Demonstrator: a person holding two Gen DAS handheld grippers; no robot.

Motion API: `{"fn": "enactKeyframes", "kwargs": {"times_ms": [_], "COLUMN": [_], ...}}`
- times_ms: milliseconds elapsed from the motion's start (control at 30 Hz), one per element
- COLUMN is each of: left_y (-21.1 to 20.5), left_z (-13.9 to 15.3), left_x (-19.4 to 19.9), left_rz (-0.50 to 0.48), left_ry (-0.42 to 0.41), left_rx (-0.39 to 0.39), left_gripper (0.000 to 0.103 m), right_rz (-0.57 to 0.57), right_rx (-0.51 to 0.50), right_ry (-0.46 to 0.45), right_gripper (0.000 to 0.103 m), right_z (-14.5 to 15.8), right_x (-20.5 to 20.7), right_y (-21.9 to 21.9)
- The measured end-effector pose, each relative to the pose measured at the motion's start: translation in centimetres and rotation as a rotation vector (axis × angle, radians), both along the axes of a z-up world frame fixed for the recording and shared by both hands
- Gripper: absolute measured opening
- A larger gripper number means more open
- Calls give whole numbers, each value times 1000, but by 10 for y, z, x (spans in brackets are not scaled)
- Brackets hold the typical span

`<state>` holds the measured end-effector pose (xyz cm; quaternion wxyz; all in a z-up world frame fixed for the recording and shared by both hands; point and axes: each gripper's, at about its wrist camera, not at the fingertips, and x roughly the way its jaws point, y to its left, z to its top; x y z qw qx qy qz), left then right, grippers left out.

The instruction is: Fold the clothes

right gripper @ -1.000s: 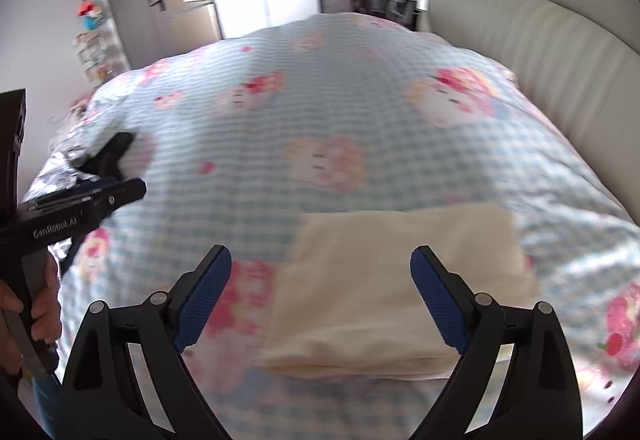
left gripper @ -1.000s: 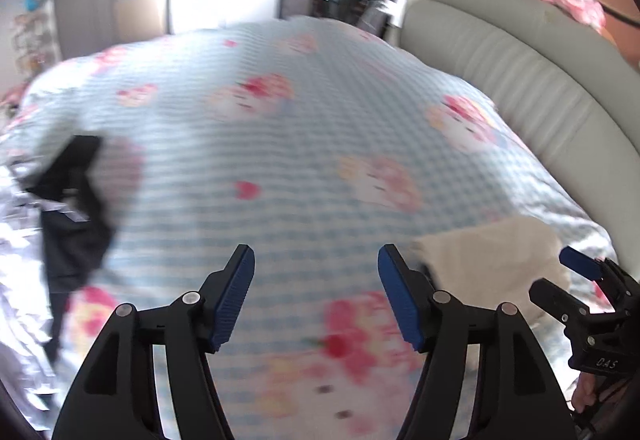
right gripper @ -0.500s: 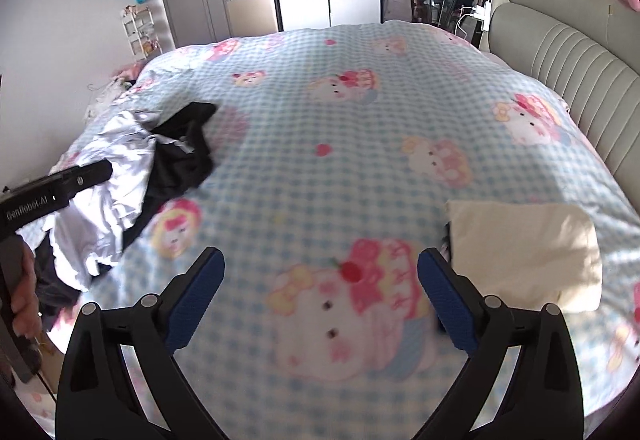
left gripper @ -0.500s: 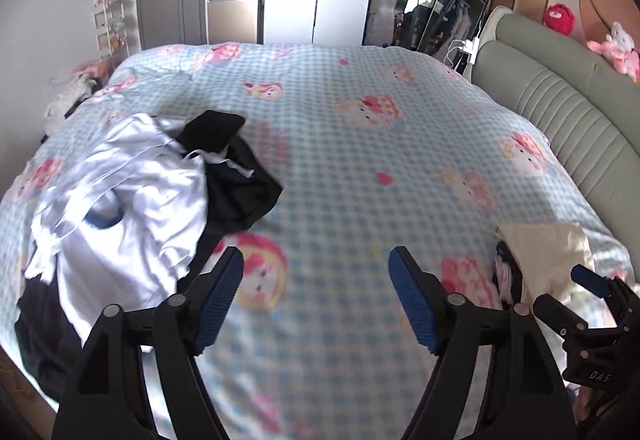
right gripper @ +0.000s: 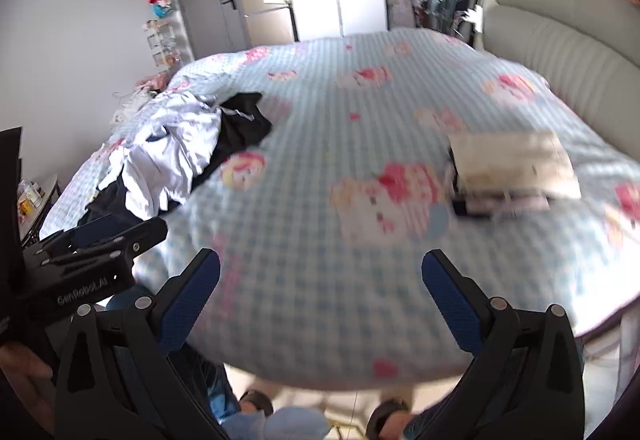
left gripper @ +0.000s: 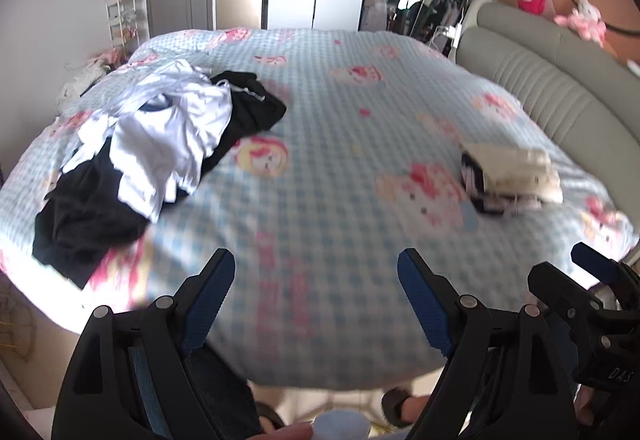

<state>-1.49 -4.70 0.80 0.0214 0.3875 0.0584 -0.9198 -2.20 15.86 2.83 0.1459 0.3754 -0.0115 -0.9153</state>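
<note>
White and black crumpled garment heap (left gripper: 148, 155) is lying far-left on the blue checked cartoon-print bedspread (left gripper: 332, 167), its long axis running from near-left edge toward mid-bed. Left gripper (left gripper: 316, 296) is hanging nearer it, jaws open, empty. Right gripper (right gripper: 320, 296) likewise open, empty. Cream-topped folded stack (left gripper: 508, 175) is resting far right.

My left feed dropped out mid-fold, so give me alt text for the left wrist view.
The open, empty left gripper hovers over a blue checked cartoon-print bedspread. An unfolded heap of white and black clothes lies at left, a folded stack topped by a cream garment at right near the grey headboard. The right gripper shows at the right edge.
</note>
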Motion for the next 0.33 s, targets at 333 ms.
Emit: {"fn": "enactKeyframes", "kwargs": {"times_ms": [333], "left_y": [12], "left_z": [-12], "left_x": [44], "left_rz": [8], "left_ry": [3], "left_rx": [21], "left_gripper": [85], "right_rz": [-43], "right_rx": [18], "right_ry": [-45], "right_gripper": [102], "right_z": [-28], "right_x": [35], "right_y": [17]}}
